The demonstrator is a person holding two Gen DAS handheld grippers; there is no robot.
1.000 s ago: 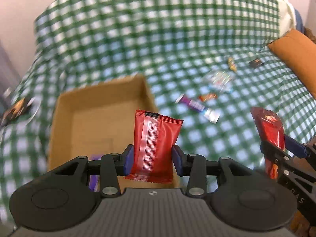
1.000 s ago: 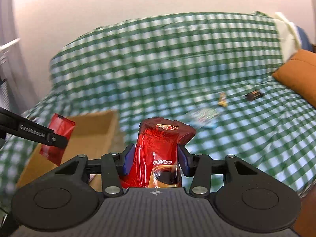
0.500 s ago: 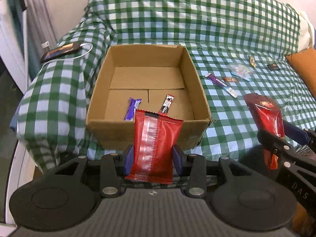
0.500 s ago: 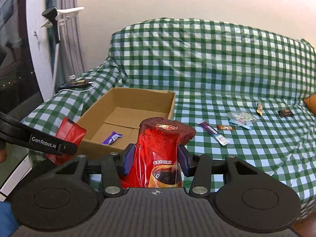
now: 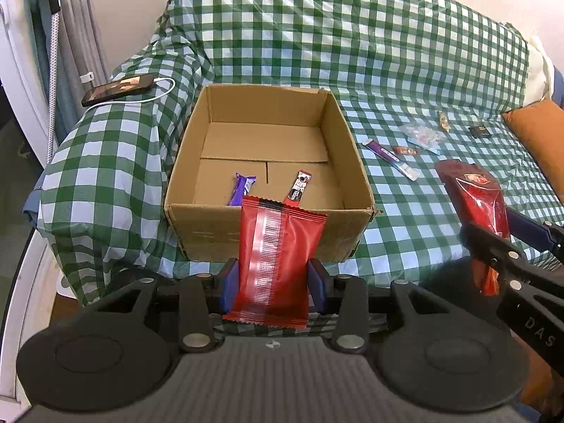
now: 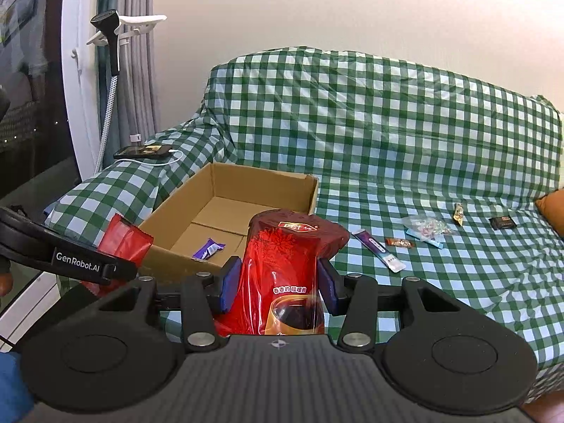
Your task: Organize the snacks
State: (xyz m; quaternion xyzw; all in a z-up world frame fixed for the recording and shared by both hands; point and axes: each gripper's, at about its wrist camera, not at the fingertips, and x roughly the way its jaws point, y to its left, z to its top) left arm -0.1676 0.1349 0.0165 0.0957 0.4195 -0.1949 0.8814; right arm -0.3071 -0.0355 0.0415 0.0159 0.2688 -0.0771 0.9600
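Observation:
An open cardboard box [image 5: 268, 225] [image 6: 232, 183] sits on a green checked sofa cover. Inside it lie a purple bar [image 5: 242, 190] [image 6: 208, 249] and a dark red-ended stick [image 5: 299, 189]. My left gripper [image 5: 273, 285] is shut on a flat red snack packet [image 5: 278, 261], held upright just in front of the box's near wall. My right gripper [image 6: 278, 287] is shut on a taller red pouch [image 6: 285, 275] with a cup picture, to the right of the box. The pouch [image 5: 479, 197] also shows at the right of the left wrist view, and the flat packet [image 6: 123, 239] at the left of the right wrist view.
Loose snacks lie on the cover right of the box: a purple-white stick [image 5: 389, 158] [image 6: 379, 250], a small brown bar [image 5: 405, 150], a clear candy bag [image 5: 423, 135] [image 6: 428, 227], a gold piece [image 5: 443, 120] and a dark square [image 5: 479, 130]. A charging phone [image 5: 118, 89] rests on the left armrest. An orange cushion [image 5: 535, 134] is at right.
Both views have swung from a blurred close look to a steadier one farther back and left. The whole box and its two snacks now show. Both grips are unchanged.

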